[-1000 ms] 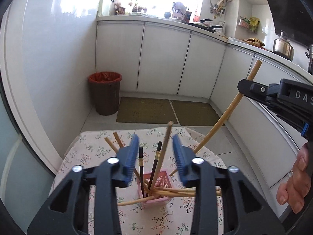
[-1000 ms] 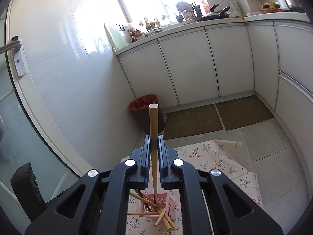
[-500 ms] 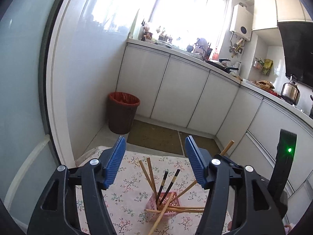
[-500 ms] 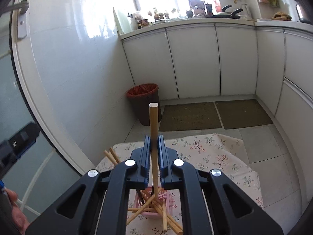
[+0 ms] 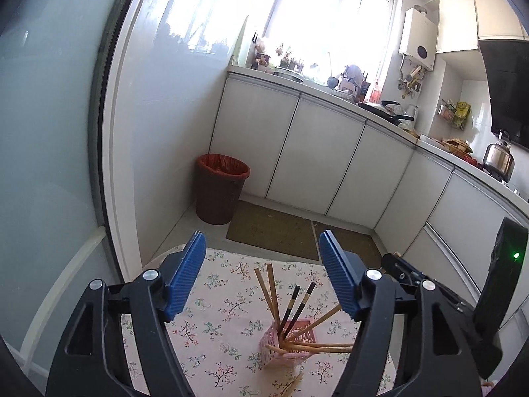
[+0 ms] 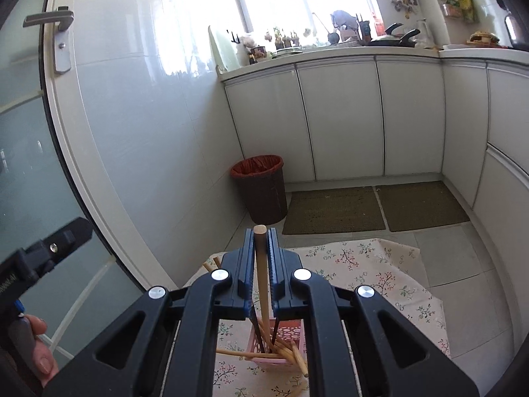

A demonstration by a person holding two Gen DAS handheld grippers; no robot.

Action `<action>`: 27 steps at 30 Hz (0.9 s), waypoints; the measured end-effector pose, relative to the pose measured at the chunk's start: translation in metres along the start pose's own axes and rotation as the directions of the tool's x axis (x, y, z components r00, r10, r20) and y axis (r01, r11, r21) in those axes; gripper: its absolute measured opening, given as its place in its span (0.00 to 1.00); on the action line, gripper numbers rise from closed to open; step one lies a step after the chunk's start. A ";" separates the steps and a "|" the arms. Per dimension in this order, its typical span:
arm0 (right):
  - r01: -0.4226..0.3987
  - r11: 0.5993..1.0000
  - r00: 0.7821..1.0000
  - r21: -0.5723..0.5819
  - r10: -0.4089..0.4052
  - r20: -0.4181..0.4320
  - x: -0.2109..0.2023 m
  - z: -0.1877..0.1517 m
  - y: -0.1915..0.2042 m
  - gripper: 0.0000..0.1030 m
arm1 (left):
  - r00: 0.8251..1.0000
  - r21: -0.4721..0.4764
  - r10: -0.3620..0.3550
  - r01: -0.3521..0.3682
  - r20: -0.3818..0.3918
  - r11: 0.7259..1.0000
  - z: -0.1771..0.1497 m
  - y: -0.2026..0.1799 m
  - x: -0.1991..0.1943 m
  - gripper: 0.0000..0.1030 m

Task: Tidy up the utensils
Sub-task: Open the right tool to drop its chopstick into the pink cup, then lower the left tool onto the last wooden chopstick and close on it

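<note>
A pink perforated holder stands on a floral tablecloth, holding several wooden and dark chopsticks that lean in different directions. My left gripper is open and empty, above and behind the holder. My right gripper is shut on a wooden chopstick, held upright with its lower end down in the holder. The right gripper's body shows at the right of the left wrist view.
A loose chopstick lies on the cloth by the holder. Beyond the small table are a brown bin with a red liner, two floor mats, white cabinets and a glass door at left.
My left gripper rose, pulled back and opened wider. My right gripper brought its chopstick down over the holder, so its lower end now sits among the others.
</note>
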State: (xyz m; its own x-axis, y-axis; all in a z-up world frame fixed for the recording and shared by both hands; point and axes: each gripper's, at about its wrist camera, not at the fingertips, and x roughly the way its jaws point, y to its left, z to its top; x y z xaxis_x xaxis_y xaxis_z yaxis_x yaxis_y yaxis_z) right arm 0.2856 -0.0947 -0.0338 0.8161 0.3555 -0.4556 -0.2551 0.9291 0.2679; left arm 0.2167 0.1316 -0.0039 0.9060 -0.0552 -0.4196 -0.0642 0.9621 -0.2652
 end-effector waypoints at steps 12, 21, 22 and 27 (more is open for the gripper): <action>0.029 1.000 0.998 -0.002 -0.029 0.053 -0.027 0.011 0.003 0.08 | 0.999 -0.004 -0.006 0.006 -0.052 1.000 -0.015 0.005 -0.021 0.73; 0.054 0.992 0.988 0.115 -0.070 0.136 -0.105 -0.021 -0.046 0.50 | 0.772 0.154 0.026 0.093 -0.636 0.984 -0.128 -0.002 0.073 0.83; 0.069 0.989 0.990 0.131 -0.084 0.117 -0.109 -0.030 -0.056 0.50 | 0.727 0.187 0.060 0.095 -0.684 0.978 -0.149 -0.005 0.086 0.82; 0.154 0.957 0.988 0.245 -0.154 -0.021 -0.109 -0.089 -0.108 0.58 | 0.649 0.339 0.149 0.178 -0.746 0.924 -0.218 -0.035 0.111 0.59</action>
State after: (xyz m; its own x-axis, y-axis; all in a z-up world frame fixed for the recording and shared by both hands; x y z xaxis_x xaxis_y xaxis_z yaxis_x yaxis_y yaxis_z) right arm 0.1781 -0.2243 -0.0882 0.8348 0.2106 -0.5087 0.0086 0.9188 0.3945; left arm 0.2283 0.0339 -0.2308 0.2657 -0.0917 -0.9597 0.2442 0.9694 -0.0250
